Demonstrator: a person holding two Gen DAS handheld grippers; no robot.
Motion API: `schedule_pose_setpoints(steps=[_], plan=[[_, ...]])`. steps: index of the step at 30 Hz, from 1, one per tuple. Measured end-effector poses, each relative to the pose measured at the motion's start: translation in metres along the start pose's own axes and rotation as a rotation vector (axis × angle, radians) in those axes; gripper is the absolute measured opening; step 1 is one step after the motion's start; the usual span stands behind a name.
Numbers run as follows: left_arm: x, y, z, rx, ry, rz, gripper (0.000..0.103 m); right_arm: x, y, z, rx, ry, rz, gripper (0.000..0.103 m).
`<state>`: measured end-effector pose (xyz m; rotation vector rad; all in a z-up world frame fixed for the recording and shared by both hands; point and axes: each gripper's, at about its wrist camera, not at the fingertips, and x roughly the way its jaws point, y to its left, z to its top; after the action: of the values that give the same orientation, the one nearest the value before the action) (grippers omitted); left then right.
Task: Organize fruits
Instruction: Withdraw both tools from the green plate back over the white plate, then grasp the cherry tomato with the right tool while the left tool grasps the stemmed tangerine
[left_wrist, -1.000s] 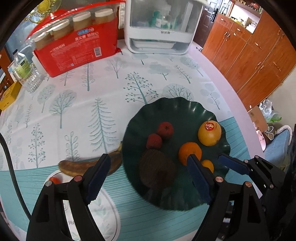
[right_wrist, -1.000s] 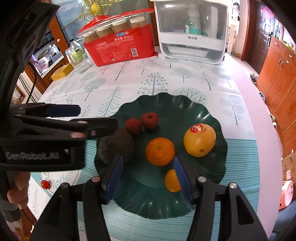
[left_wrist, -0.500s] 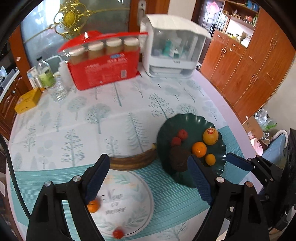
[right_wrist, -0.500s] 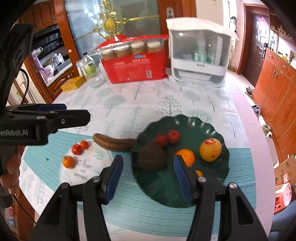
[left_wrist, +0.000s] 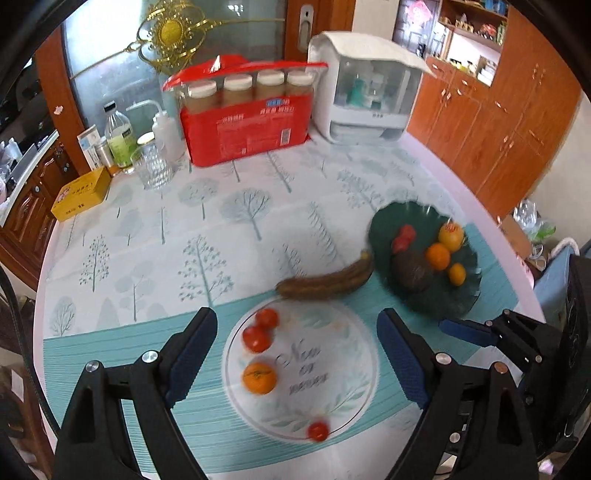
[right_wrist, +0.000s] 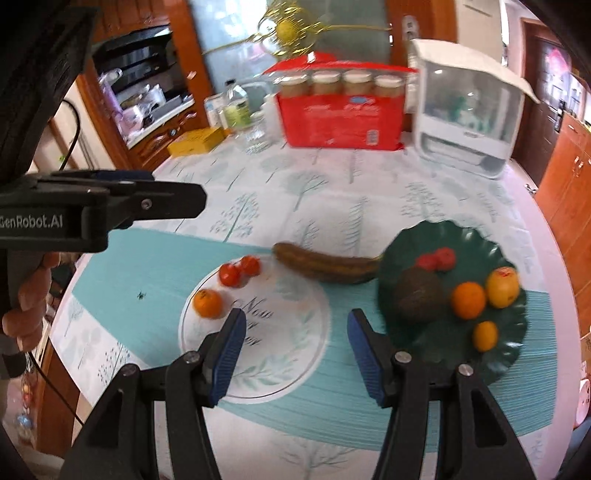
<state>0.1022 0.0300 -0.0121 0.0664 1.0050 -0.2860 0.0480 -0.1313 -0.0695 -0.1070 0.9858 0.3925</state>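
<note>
Brown banana (left_wrist: 327, 282) ahead of both tongs, left tongs (left_wrist: 297, 354) and right tongs (right_wrist: 293, 345) gaping, empty.

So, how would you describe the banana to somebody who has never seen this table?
Find the dark green plate on the tree-pattern tablecloth, then look just left of it, toward the white round mat. The banana lies on the cloth between them, its stem tip at the plate's rim. It is the only long fruit, brownish and overripe; all the others are round.
</note>
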Motion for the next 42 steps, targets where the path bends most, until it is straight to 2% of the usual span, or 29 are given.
schedule_pose_setpoints(steps=[12,20,23,30,33,37,42], plan=[[0.041,0.046,-0.061,0.177,0.104,-0.073,0.087,0.062,0.063,-0.048,-0.118,0.139,0.069,0.057],[0.071,0.066,-0.084,0.266,0.173,-0.093,0.087,0.086,0.081,-0.06,-0.153,0.194,0.063,0.043],[0.079,0.067,-0.085,0.272,0.183,-0.092,0.087,0.094,0.086,-0.063,-0.157,0.22,0.066,0.029],[0.1,0.06,-0.08,0.252,0.189,-0.116,0.086,0.093,0.08,-0.065,-0.136,0.199,0.024,0.027],[0.111,0.051,-0.08,0.268,0.199,-0.122,0.082,0.092,0.064,-0.062,-0.081,0.191,-0.001,0.027],[0.124,0.044,-0.079,0.269,0.217,-0.128,0.068,0.09,0.049,-0.057,-0.029,0.175,-0.026,0.027],[0.133,0.041,-0.079,0.251,0.224,-0.111,0.059,0.088,0.037,-0.053,0.011,0.16,-0.039,0.027]])
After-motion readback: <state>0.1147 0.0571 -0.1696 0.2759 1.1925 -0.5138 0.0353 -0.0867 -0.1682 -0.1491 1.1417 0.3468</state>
